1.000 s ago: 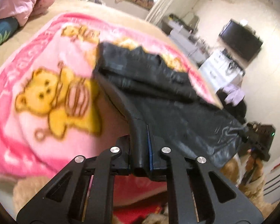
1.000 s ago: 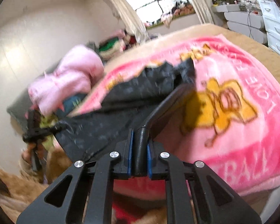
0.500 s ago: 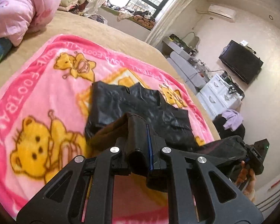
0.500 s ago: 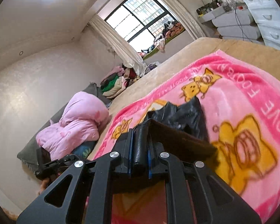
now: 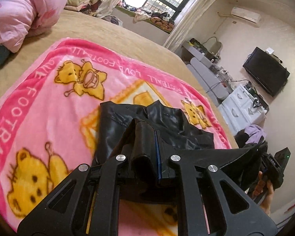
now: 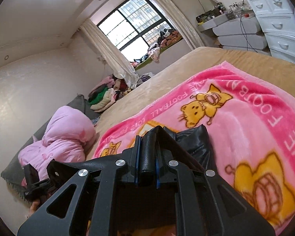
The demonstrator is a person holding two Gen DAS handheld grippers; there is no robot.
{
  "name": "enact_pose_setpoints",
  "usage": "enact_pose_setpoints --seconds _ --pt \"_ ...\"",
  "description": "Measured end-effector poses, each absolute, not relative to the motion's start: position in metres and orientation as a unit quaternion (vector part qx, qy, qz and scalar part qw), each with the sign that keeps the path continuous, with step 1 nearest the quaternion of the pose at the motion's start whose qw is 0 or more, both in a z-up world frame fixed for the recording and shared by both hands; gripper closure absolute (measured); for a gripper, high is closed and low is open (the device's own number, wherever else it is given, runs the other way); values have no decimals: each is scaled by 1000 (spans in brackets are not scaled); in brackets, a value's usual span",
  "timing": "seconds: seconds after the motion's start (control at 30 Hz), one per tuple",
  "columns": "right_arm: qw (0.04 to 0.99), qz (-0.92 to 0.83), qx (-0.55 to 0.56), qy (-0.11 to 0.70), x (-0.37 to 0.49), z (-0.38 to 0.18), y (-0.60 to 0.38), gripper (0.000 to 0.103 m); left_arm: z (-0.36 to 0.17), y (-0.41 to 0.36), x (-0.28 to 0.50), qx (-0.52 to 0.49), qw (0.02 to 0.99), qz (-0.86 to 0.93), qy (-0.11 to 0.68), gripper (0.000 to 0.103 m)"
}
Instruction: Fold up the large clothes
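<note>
A black leather-like garment [image 5: 116, 129] lies partly folded on the pink cartoon blanket [image 5: 49, 102]. My left gripper [image 5: 147, 139] is shut on a thick fold of its edge and holds that edge lifted over the part lying flat. In the right wrist view my right gripper [image 6: 147, 145] is shut on another fold of the same garment [image 6: 196, 139], with the held edge stretched between both grippers. The right gripper [image 5: 273, 165] also appears at the far right of the left wrist view, held by a hand. The left gripper [image 6: 35, 182] shows at the lower left of the right wrist view.
The blanket [image 6: 255, 118] covers a tan bed [image 5: 108, 33]. A pink quilt [image 5: 15, 15] lies at the bed's left end. White drawers [image 5: 243, 108] and a TV [image 5: 265, 70] stand along the right wall. Piled clothes [image 6: 106, 96] sit near the window.
Both grippers carried the held edge forward over the garment and slightly up. The long stretched cloth is now doubled over itself and looks much shorter.
</note>
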State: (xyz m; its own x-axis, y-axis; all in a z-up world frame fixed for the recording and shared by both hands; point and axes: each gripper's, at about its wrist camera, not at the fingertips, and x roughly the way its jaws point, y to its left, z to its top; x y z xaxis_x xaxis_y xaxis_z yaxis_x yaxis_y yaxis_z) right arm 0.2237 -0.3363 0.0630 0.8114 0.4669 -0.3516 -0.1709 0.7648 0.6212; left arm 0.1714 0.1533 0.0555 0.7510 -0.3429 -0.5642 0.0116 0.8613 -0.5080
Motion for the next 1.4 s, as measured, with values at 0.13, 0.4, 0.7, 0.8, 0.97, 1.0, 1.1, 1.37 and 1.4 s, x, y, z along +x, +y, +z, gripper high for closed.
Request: enact_pose_setpoints --seconds 0.13,0.4,0.7,0.8,0.97,1.0,1.1,1.37,1.4 --pt "909 163 285 256 241 56 -332 92 49 154 190 -243 901 -90 347 97" --pt "917 147 263 260 258 43 -330 92 31 152 217 -227 901 -75 362 96" --pt "913 127 255 293 284 21 -332 92 17 147 237 -207 900 -64 378 94" --pt "912 121 246 304 292 15 -330 92 14 145 243 -202 899 -64 384 94" --pt "913 115 229 319 301 9 -327 91 5 146 255 -205 893 -64 396 92" --pt "912 114 226 321 302 9 -326 91 3 147 258 -208 891 -65 399 92" --pt "913 111 217 327 308 6 -325 91 -1 148 262 -212 888 -69 403 90" --pt "907 125 218 337 317 1 -321 73 2 150 262 -229 885 -88 396 83" --pt "906 129 224 335 317 0 -322 66 3 149 262 -230 885 -90 395 83"
